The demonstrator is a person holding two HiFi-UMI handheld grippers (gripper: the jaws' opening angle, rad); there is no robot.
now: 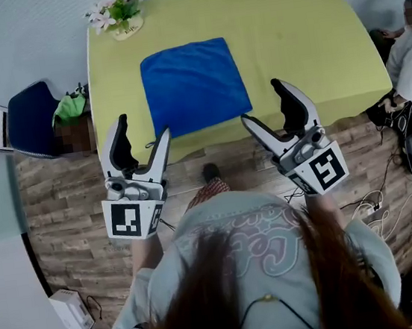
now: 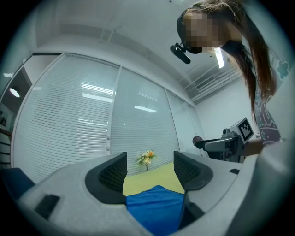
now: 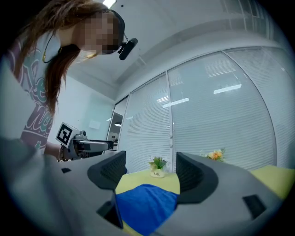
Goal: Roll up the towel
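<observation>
Towel lies flat, left gripper and right gripper gaping.

The towel lies on the table, frame centre, a flower pot at upper left. The left gripper and right gripper hang below it, apparently off the table

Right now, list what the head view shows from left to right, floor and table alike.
Blue chair → left claw → blue towel → right claw → seated person.
</observation>
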